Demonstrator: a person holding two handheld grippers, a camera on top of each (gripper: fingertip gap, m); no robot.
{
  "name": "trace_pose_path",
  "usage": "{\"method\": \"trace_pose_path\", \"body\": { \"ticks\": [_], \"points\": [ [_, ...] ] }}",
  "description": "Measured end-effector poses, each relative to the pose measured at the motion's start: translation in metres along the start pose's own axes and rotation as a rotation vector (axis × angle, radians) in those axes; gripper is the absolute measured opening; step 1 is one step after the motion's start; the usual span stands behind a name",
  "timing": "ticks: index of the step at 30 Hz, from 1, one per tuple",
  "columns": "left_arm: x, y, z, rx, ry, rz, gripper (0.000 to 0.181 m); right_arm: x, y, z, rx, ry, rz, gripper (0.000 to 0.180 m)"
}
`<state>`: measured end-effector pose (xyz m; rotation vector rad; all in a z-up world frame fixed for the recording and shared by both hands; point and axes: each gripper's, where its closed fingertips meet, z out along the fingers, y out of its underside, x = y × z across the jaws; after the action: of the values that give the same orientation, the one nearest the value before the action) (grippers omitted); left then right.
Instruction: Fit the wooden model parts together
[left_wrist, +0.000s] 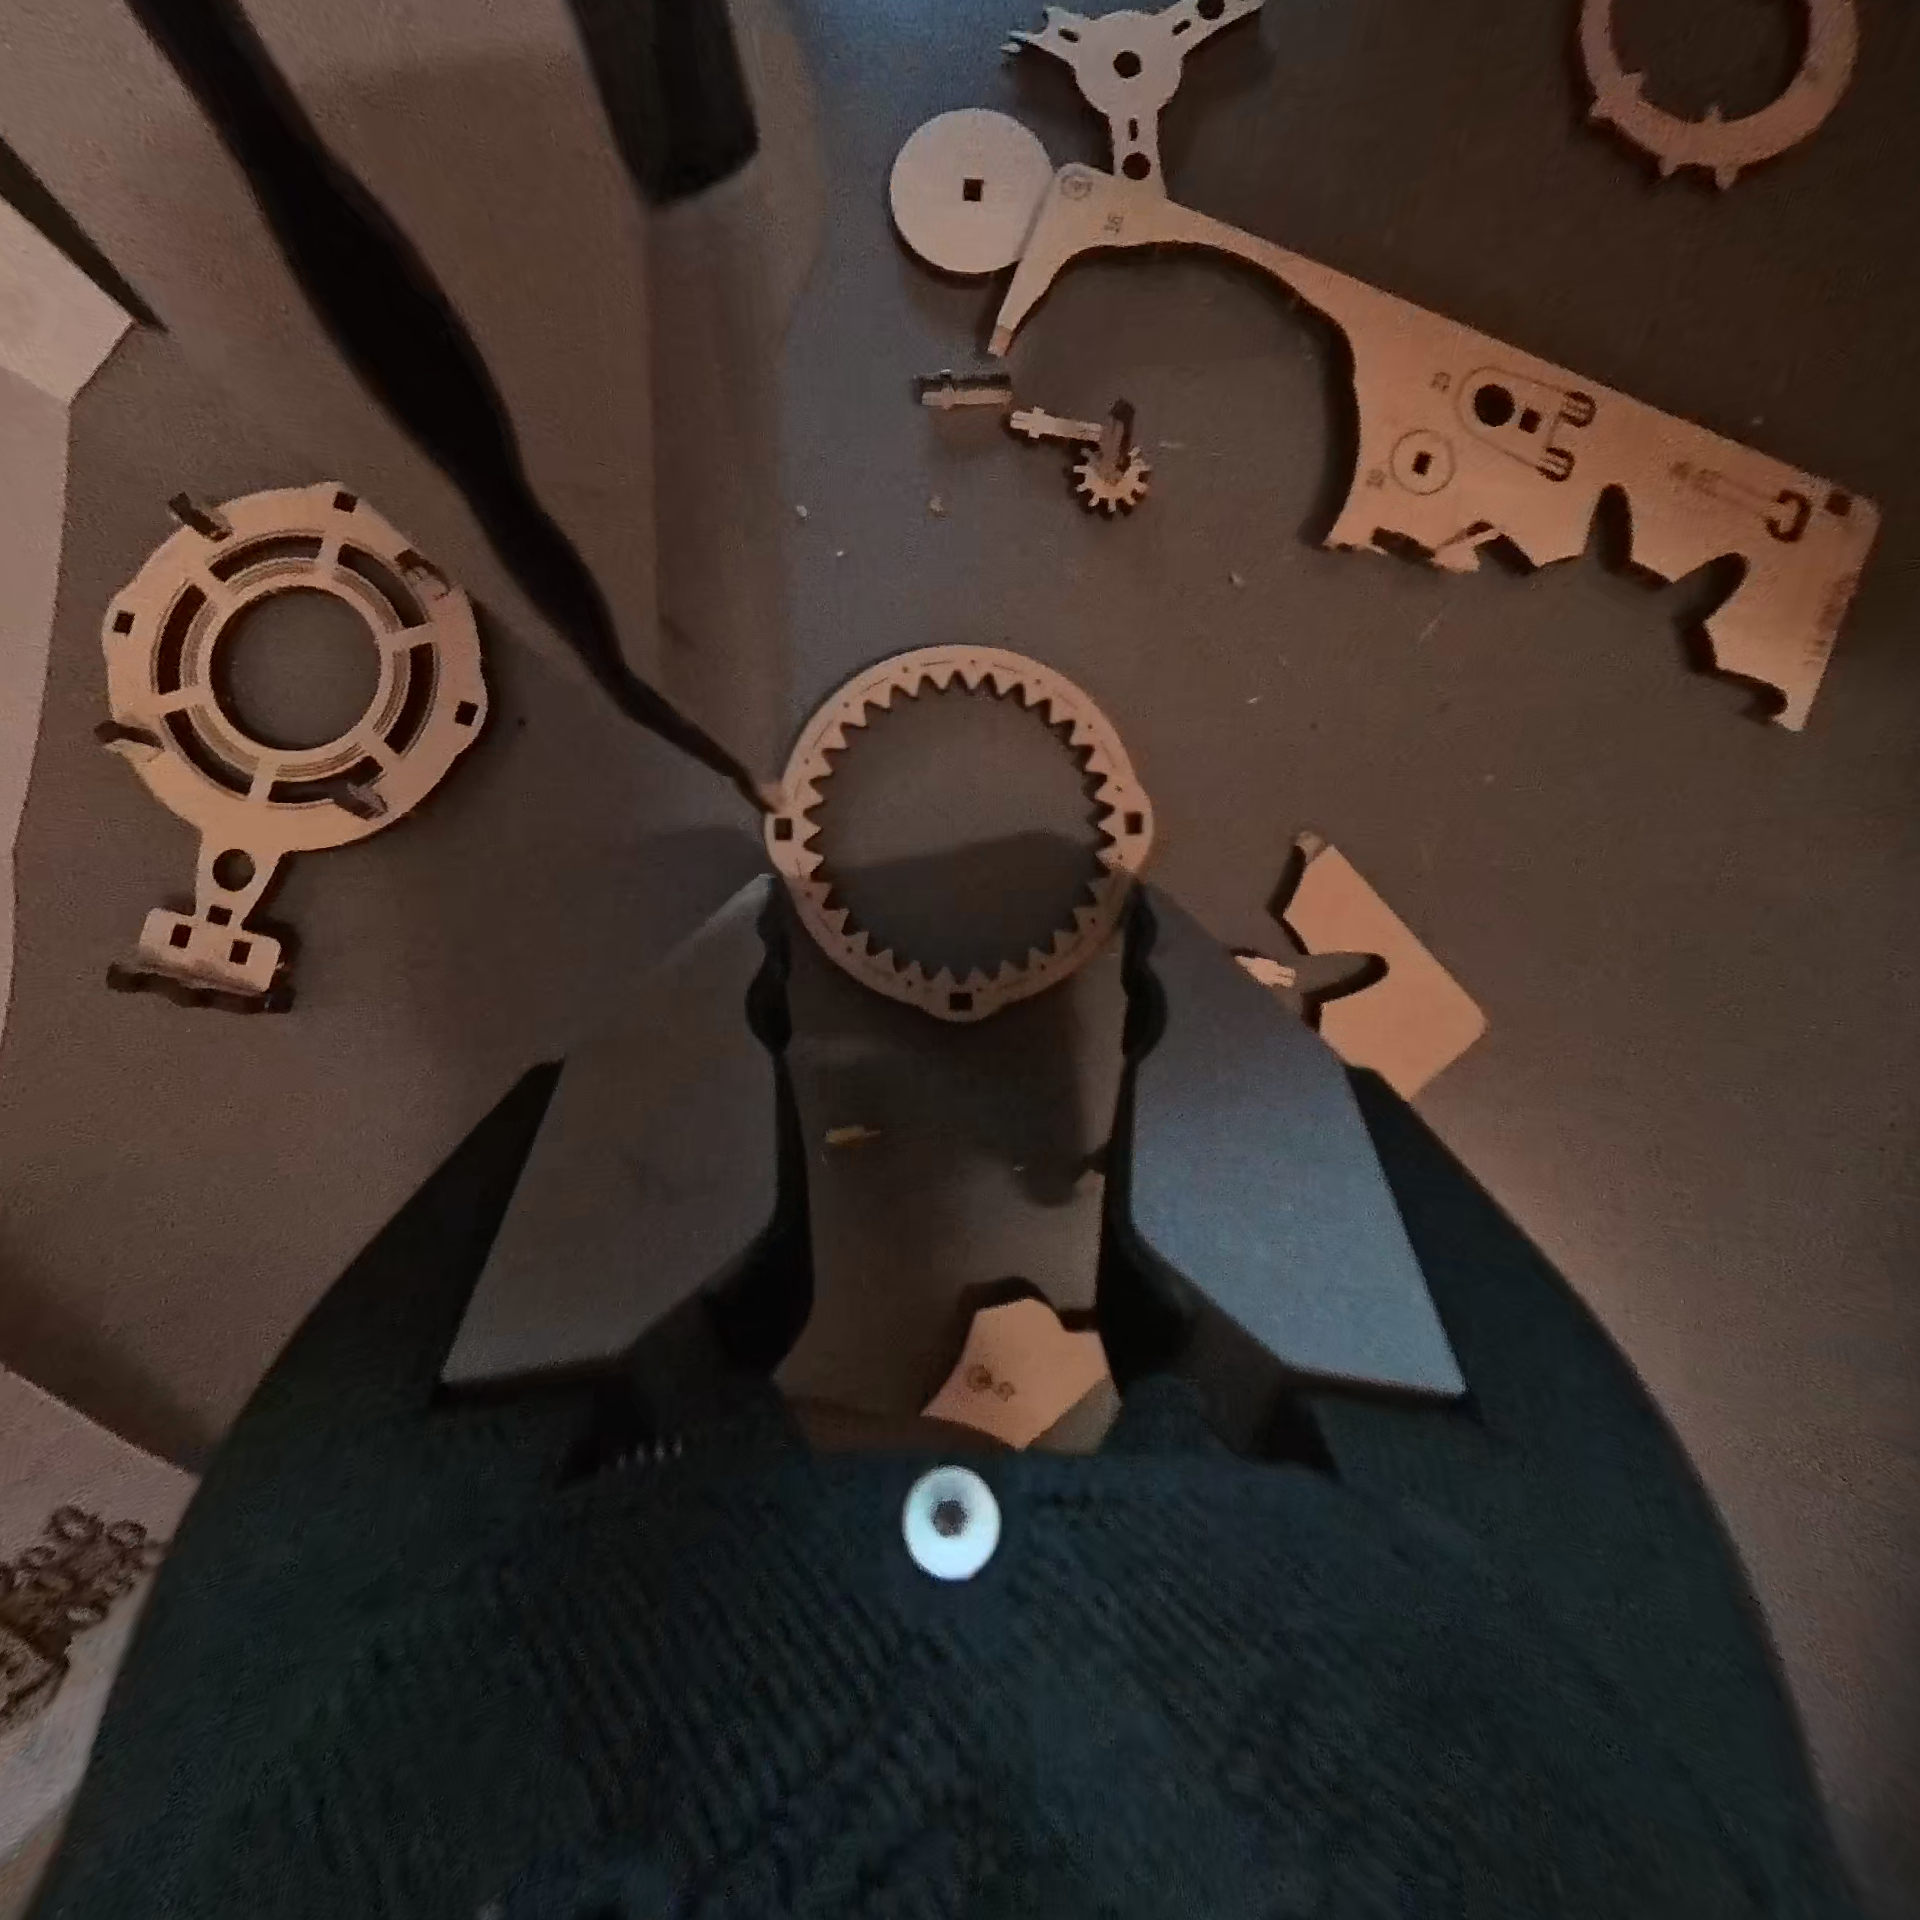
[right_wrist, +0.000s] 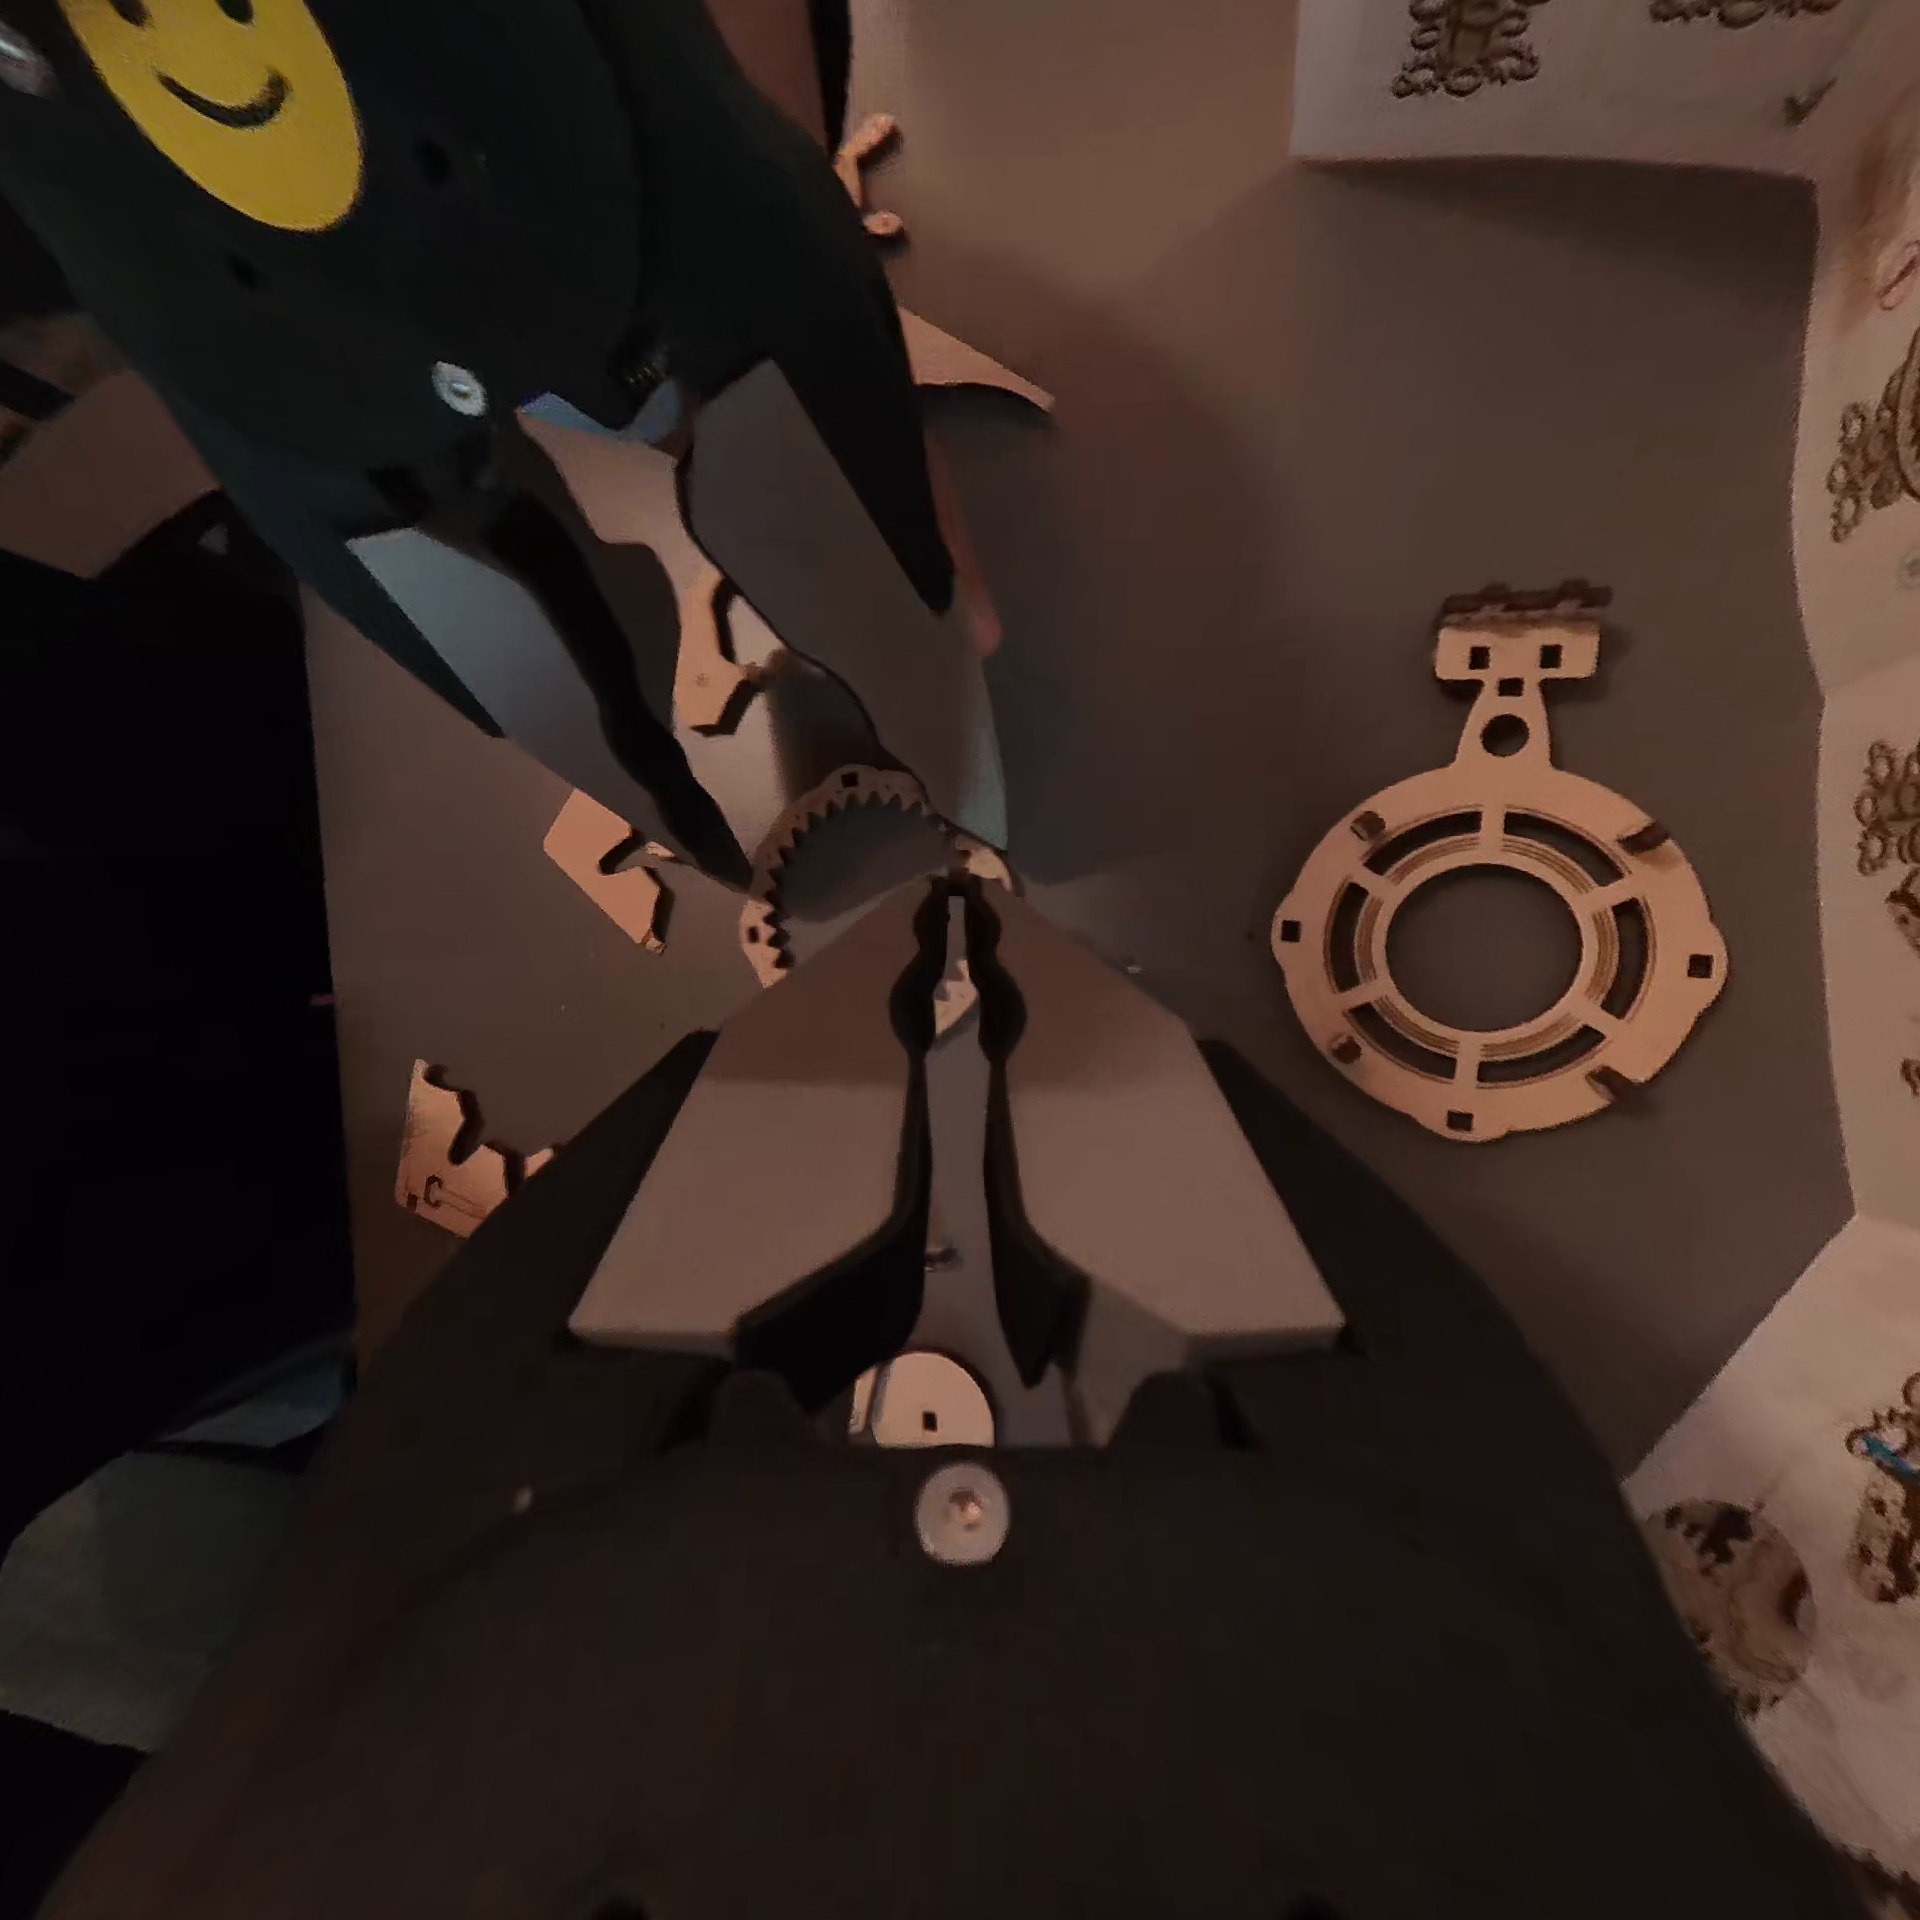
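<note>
A wooden ring gear with inner teeth (left_wrist: 966, 665) sits between the wide-set fingers of my left gripper (left_wrist: 954, 894), which press on its two sides. My right gripper (right_wrist: 956, 894) is nearly closed and pinches the ring's rim (right_wrist: 831, 800) edge-on. In the left wrist view it shows as a dark tip (left_wrist: 764, 805) at the ring's left edge. In the right wrist view the left gripper (right_wrist: 857, 847) comes in from the upper left. I cannot tell whether the ring is lifted off the mat. A round slotted wooden frame with a stem (left_wrist: 296, 665) lies flat to the left, apart from both grippers (right_wrist: 1496, 935).
On the grey mat (left_wrist: 1455, 1091) lie a long cut-out sheet (left_wrist: 1558, 416), a disc (left_wrist: 966, 192), a three-armed piece (left_wrist: 1127, 62), another ring (left_wrist: 1621, 114), a small gear on an axle (left_wrist: 1112, 473), a pin (left_wrist: 961, 390) and offcuts (left_wrist: 1371, 977). Patterned cloth (right_wrist: 1870, 468) borders the mat.
</note>
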<state>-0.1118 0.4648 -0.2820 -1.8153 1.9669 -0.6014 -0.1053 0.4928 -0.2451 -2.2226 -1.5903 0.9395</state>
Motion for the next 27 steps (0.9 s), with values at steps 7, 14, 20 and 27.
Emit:
{"method": "trace_pose_path", "body": {
  "ticks": [7, 14, 20, 27],
  "points": [
    [-0.005, -0.023, -0.045, 0.279, -0.092, -0.111, 0.061, -0.077, -0.026, -0.053, 0.373, -0.49, -0.309, 0.0],
    [0.003, -0.024, -0.049, 0.343, -0.148, -0.099, 0.061, -0.082, -0.036, -0.083, 0.566, -0.681, -0.248, 0.0],
    [0.001, -0.014, -0.045, 0.323, -0.129, -0.121, 0.062, -0.085, -0.038, -0.093, 0.62, -0.721, -0.243, 0.0],
    [0.002, 0.029, -0.043, 0.137, -0.087, -0.166, 0.063, -0.076, -0.038, -0.084, 0.594, -0.676, -0.204, 0.0]
  ]
}}
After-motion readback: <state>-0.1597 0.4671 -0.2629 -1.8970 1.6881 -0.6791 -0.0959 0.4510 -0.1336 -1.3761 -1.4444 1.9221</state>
